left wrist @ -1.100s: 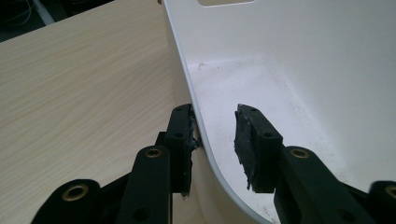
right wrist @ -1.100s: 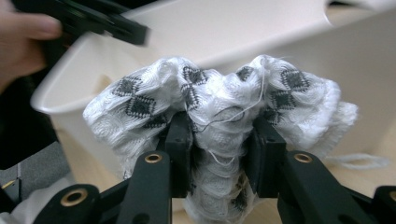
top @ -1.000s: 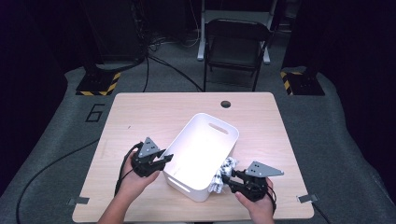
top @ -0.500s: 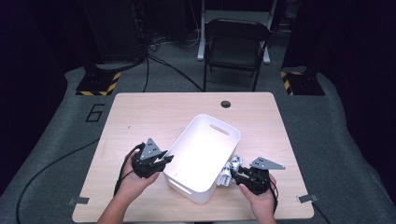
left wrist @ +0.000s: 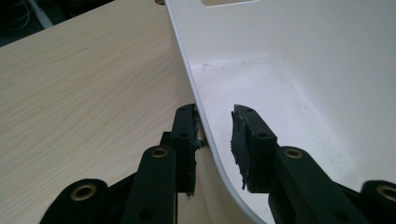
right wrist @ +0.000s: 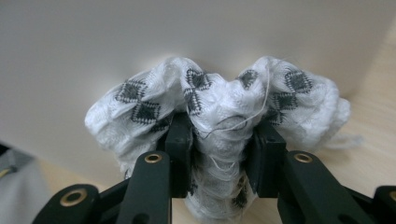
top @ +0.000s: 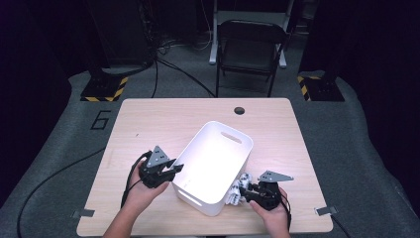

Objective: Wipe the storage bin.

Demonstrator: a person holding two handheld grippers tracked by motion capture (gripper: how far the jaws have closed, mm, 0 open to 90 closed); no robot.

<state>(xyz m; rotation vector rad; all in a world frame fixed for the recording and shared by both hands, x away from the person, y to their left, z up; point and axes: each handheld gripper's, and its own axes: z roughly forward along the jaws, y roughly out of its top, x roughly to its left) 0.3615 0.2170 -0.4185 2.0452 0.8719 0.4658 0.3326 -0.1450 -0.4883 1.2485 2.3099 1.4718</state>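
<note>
A white plastic bin (top: 225,130) stands empty in the middle of the wooden table (top: 158,119). My left gripper (top: 177,168) straddles the bin's left wall (left wrist: 303,70): one jaw outside, the other inside and apart from the wall. Its jaws (left wrist: 213,110) have just been opening and stand open around the wall. A bunched white cloth with dark diamond marks (top: 236,191) lies against the outside of the bin's right wall. My right gripper (top: 246,192) is shut on that cloth (right wrist: 215,100), which bulges over both pads (right wrist: 222,126).
A dark round hole (top: 239,110) sits near the table's far edge. Behind the table stands a black folding chair (top: 250,44). Yellow-and-black striped bases (top: 104,91) and cables lie on the grey floor. Bare tabletop (left wrist: 84,93) stretches left of the bin.
My right gripper has sunk a little towards the table with the cloth still in it. The left hand has stayed at the bin's wall.
</note>
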